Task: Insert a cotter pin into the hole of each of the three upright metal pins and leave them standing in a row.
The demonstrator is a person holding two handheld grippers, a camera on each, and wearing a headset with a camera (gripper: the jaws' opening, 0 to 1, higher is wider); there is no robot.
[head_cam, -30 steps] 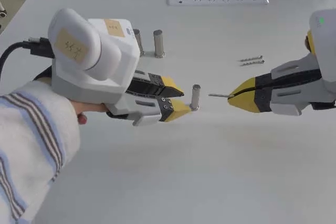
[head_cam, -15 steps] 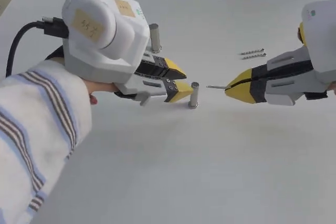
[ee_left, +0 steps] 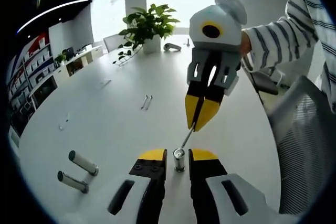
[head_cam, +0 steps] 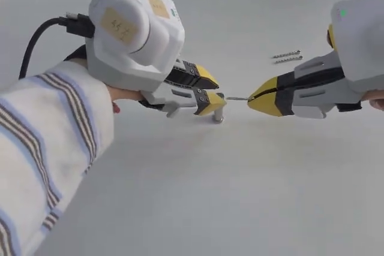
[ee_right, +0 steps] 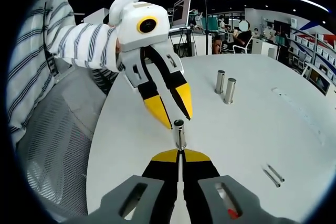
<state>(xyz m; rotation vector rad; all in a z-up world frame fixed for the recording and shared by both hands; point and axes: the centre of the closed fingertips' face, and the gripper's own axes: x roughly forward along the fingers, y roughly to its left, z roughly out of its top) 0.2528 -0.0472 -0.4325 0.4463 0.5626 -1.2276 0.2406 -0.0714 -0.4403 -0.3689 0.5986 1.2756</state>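
A white office desk point(head_cam: 252, 196) carries the work. The right gripper point(head_cam: 251, 98) is clenched on a cotter pin point(head_cam: 237, 98), its tip at the head of the upright metal pin point(head_cam: 218, 114). The left gripper point(ee_left: 178, 157) straddles that pin, jaws parted, a sliver of gap each side. Best, I judge, to close it for steadiness, then keep the cotter pin level, square to the hole, and push gently. Well apart stand two more metal pins point(ee_right: 229, 91).

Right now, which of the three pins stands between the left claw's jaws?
The lone pin at the cotter pin's tip; the other two stand together, farther off.
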